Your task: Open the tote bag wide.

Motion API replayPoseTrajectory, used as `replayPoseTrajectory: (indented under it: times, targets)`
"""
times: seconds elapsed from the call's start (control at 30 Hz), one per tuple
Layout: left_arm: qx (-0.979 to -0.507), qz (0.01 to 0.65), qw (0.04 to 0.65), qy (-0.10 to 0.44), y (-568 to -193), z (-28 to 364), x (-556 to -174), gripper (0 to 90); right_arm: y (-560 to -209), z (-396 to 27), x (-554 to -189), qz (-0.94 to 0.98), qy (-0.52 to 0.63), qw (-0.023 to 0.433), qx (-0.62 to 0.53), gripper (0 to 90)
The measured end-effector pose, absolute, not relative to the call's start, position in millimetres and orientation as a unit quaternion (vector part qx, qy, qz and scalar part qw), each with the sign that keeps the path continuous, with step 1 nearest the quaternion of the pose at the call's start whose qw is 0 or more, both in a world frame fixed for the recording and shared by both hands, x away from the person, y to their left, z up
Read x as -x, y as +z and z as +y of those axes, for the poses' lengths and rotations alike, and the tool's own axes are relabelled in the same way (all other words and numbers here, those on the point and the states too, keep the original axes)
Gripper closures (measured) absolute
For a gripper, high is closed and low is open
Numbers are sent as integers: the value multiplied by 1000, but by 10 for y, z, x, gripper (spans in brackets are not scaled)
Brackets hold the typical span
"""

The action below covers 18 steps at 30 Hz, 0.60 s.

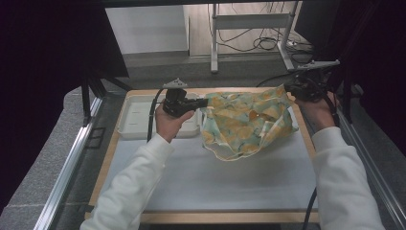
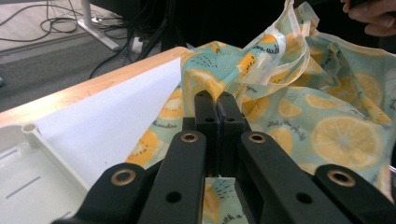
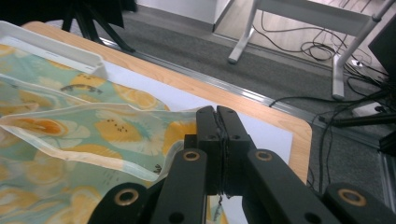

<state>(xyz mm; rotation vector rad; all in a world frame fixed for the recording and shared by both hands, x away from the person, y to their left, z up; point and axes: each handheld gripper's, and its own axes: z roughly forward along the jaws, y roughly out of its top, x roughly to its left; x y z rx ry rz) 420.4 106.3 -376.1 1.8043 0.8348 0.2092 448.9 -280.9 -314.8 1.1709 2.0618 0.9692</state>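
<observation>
I hold the lemon cloth (image 1: 246,122) up over the tabletop (image 1: 206,177). My left hand-held gripper (image 1: 203,102) pinches one edge and my right hand-held gripper (image 1: 288,88) pinches the other. I should pull both ways gently, keep my hands level, and lay it flat.

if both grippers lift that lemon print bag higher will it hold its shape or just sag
Probably sags: the lemon print bag already droops and wrinkles between the left gripper and right gripper, each pinching an edge. It looks thin and light, so it should lift easily. The glossy film might slip from shut jaws if tugged.
</observation>
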Motion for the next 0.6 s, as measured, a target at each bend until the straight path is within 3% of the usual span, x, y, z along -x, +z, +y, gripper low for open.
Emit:
replayPoseTrajectory:
  times: [0.6]
  targets:
    - [-778,372,498,87,-4025,802,-4428,899,-3685,-2878,-4839,769,320,271,-483,883]
